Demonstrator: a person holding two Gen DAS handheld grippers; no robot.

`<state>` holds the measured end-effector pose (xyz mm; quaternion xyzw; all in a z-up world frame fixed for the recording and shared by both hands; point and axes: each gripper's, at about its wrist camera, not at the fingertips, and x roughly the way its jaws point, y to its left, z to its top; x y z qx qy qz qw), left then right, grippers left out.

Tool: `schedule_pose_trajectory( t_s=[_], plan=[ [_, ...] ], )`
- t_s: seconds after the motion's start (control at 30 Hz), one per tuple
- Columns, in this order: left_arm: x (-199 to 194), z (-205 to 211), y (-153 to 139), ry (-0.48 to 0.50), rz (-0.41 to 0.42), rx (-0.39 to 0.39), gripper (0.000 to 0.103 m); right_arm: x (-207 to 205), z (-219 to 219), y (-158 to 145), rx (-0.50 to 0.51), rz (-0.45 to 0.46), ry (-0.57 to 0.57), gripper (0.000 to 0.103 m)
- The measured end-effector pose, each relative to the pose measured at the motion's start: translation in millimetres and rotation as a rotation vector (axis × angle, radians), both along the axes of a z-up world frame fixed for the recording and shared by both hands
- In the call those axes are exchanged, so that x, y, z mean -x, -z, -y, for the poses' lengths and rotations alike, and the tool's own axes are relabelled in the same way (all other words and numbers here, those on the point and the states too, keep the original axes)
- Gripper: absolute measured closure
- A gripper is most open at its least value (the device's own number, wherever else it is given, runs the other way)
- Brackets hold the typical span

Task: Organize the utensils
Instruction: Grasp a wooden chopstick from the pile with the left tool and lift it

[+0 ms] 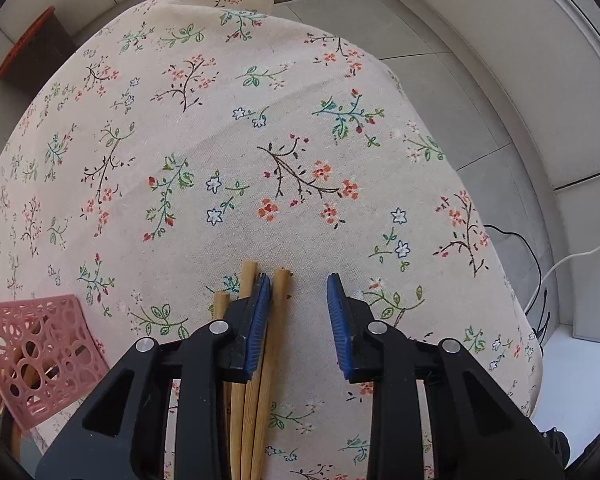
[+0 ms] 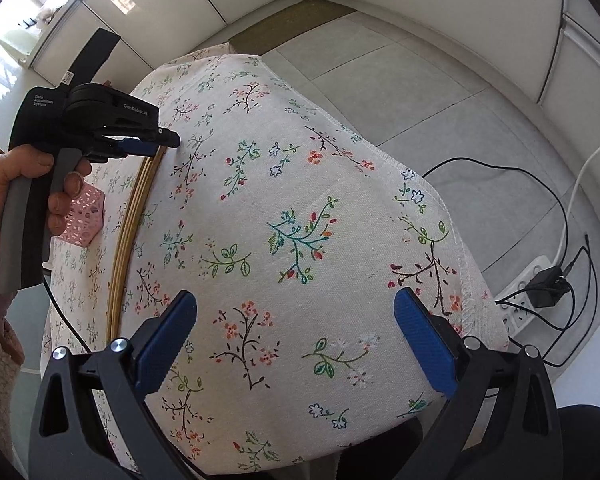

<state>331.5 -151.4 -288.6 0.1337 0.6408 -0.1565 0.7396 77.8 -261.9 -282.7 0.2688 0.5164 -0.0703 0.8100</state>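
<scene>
Several bamboo chopsticks (image 1: 256, 352) lie in a bundle on the floral tablecloth (image 1: 260, 140). My left gripper (image 1: 298, 300) is open just above them; its left finger sits among the sticks, with one stick inside the jaws against the left pad. In the right wrist view the left gripper (image 2: 148, 145) is seen from the side over the far ends of the chopsticks (image 2: 130, 236). My right gripper (image 2: 296, 336) is wide open and empty above the cloth. A pink perforated basket (image 1: 40, 356) stands at the lower left and holds some sticks; it also shows behind the hand (image 2: 85, 216).
The cloth-covered table (image 2: 380, 240) ends to the right, with grey floor tiles beyond. A power strip with a black adapter (image 2: 548, 288) and cables lies on the floor. A brown box with an orange edge (image 1: 32, 52) stands at the far left.
</scene>
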Motion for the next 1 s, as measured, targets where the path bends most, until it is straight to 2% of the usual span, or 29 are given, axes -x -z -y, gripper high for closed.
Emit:
schedule_pose_trajectory(
  t_s=[0.03, 0.1, 0.33, 0.57, 0.7, 0.83, 0.87, 0.9, 0.93, 1.0],
  plan=[
    [1.3, 1.1, 0.0, 0.008, 0.008, -0.011, 0.079, -0.1, -0.6, -0.2, 0.003, 0.001, -0.003, 0.007],
    [5.6, 2.3, -0.6, 0.018, 0.005, -0.009, 0.094, -0.3, -1.1, -0.7, 0.012, 0.005, -0.006, 0.007],
    [50.9, -3.5, -9.3, 0.008, 0.033, 0.061, 0.097, 0.1, 2.6, 0.0, 0.034, -0.003, 0.012, 0.007],
    [140.0, -52.7, -83.6, 0.079, 0.2, 0.194, 0.097, -24.0, 1.5, -5.2, 0.008, -0.05, 0.049, 0.007],
    [192.4, -82.0, -120.9, 0.08, 0.303, 0.253, 0.097, -69.7, -25.8, -25.2, 0.017, -0.052, 0.008, 0.007],
    [218.2, -112.0, -146.9, 0.035, 0.396, 0.296, 0.097, -122.5, -57.5, -30.2, 0.009, -0.117, -0.019, 0.007],
    [224.5, -119.5, -152.1, 0.029, 0.416, 0.309, 0.097, -132.9, -62.7, -27.1, 0.009, -0.145, -0.006, 0.014],
    [229.9, -127.7, -157.2, 0.024, 0.432, 0.324, 0.097, -143.4, -66.4, -22.4, 0.004, -0.18, 0.005, 0.027],
    [233.4, -133.8, -160.9, 0.017, 0.446, 0.337, 0.097, -152.4, -68.8, -16.3, -0.02, -0.216, 0.005, 0.035],
    [240.2, -145.1, -165.9, -0.003, 0.47, 0.37, 0.097, -169.1, -70.9, -0.9, -0.086, -0.293, 0.016, 0.061]
  ],
)
